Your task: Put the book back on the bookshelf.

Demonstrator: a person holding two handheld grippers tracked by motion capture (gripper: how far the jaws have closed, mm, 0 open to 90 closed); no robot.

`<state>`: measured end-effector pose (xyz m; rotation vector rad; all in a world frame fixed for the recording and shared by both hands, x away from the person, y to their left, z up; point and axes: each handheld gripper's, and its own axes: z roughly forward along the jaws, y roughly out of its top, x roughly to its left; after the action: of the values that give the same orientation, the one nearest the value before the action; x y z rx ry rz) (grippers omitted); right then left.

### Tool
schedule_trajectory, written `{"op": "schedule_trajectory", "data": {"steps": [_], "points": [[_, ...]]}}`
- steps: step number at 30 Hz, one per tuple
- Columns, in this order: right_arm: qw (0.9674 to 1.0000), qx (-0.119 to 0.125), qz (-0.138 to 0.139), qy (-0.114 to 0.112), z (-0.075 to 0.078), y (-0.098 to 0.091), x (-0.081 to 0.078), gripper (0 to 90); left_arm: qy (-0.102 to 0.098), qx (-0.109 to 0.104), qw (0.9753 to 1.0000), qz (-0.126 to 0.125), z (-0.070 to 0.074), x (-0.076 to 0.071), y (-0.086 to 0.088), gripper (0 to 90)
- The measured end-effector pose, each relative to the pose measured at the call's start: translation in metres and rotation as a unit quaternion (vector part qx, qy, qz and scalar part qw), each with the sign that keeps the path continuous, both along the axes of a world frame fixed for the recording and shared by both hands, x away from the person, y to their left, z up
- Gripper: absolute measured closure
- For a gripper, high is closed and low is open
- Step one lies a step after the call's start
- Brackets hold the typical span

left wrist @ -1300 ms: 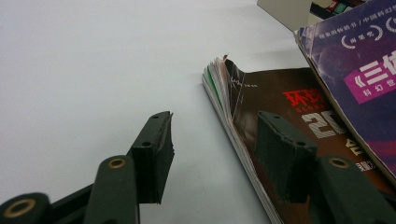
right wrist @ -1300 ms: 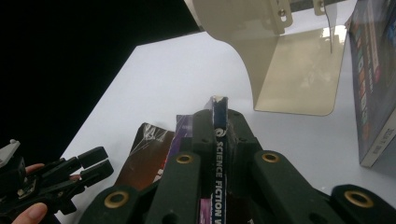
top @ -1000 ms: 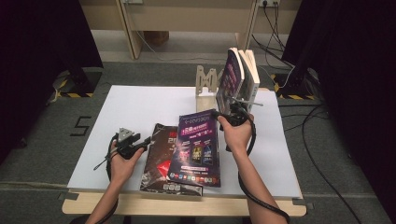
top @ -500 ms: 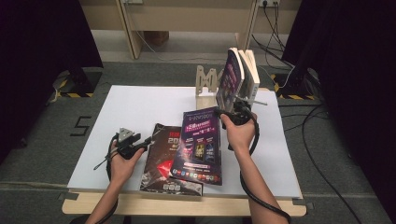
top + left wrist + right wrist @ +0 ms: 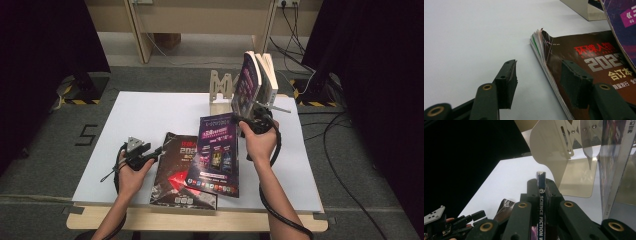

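Glossy purple, the magazine (image 5: 216,152) is pinched by its spine near the top corner between the jaws of the right gripper (image 5: 254,123), its lower edge on the brown magazine (image 5: 176,170) lying flat on the white table (image 5: 150,112). It tilts up toward the metal book stand (image 5: 220,92), where other books (image 5: 255,82) already stand upright. The left gripper (image 5: 150,155) hovers with its jaws apart just beside the brown magazine's frayed corner, holding nothing. The grip is narrow and the magazine thin and limp, so it could sag, twist or slip out as it lifts. Its free corner could also catch the stand's curved, smooth plate (image 5: 554,152) or knock the leaning books. The black pads look rubbery, though the close view is too dim to be sure.
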<state>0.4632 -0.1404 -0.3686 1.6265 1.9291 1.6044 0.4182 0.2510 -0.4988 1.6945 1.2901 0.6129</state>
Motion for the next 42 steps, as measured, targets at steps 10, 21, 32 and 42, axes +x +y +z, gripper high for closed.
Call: {"op": "schedule_trajectory", "data": {"steps": [10,21,32,42], "points": [[0.9999,0.005,-0.006,-0.015,0.009,-0.005,-0.006,84.9,0.000,0.001,1.0000,0.000,0.000,0.000,0.000,46.9],[0.9990,0.005,-0.017,-0.040,0.021,-0.011,-0.014,84.9,0.000,0.002,1.0000,0.000,0.000,0.000,0.000,47.0],[0.9979,-0.002,-0.025,-0.060,0.029,-0.018,-0.017,84.9,-0.001,0.003,1.0000,-0.001,0.000,0.000,0.000,47.2],[0.9964,0.003,-0.037,-0.076,0.037,-0.025,-0.020,84.9,-0.001,0.003,1.0000,-0.001,0.000,0.000,0.000,47.4]]}}
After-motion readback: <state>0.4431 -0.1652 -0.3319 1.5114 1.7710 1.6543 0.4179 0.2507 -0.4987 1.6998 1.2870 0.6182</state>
